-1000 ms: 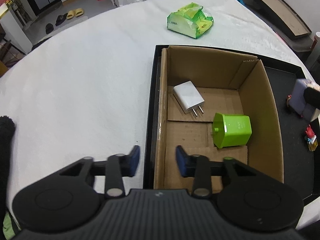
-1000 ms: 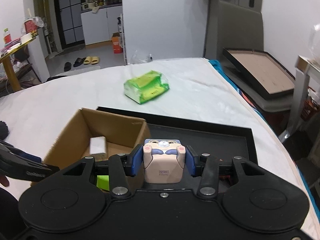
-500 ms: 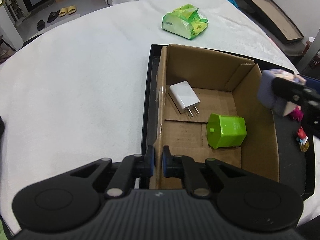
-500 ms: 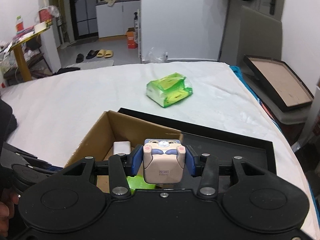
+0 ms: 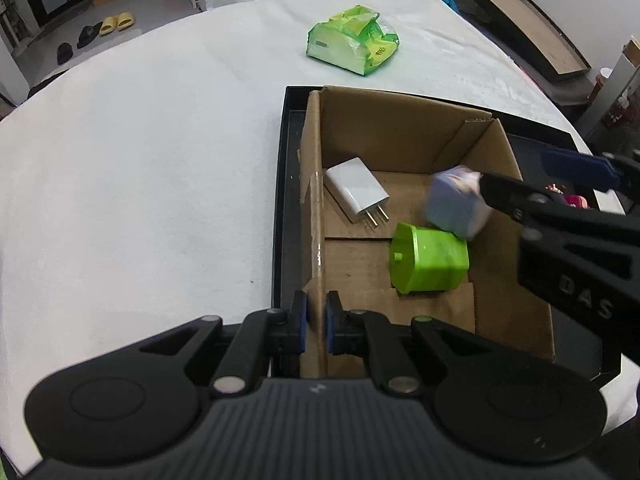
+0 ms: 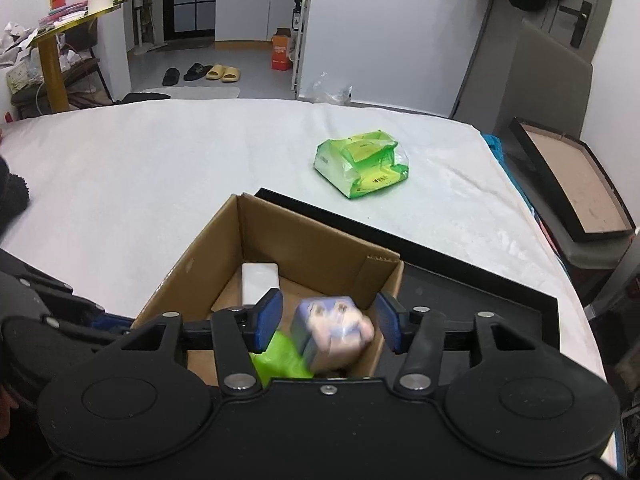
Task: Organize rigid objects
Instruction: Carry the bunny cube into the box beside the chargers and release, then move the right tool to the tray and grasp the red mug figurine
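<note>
An open cardboard box (image 5: 404,128) stands in a black tray (image 5: 286,184). Inside lie a white charger (image 5: 356,194) and a green block (image 5: 430,258). My left gripper (image 5: 317,322) is shut on the box's left wall near its front corner. My right gripper (image 6: 328,322) is open over the box. A blurred cube toy with a cartoon face (image 6: 334,330) is loose between its fingers, falling into the box; it also shows in the left wrist view (image 5: 456,204) just above the green block.
A green tissue pack (image 5: 352,40) lies on the white table beyond the box. Small figurines (image 5: 570,200) sit in the tray right of the box. A framed board (image 6: 572,184) leans off the table's right side.
My left gripper closed on the box wall. My right gripper carried the cube toy over the box, then opened and released it; the toy is dropping.
</note>
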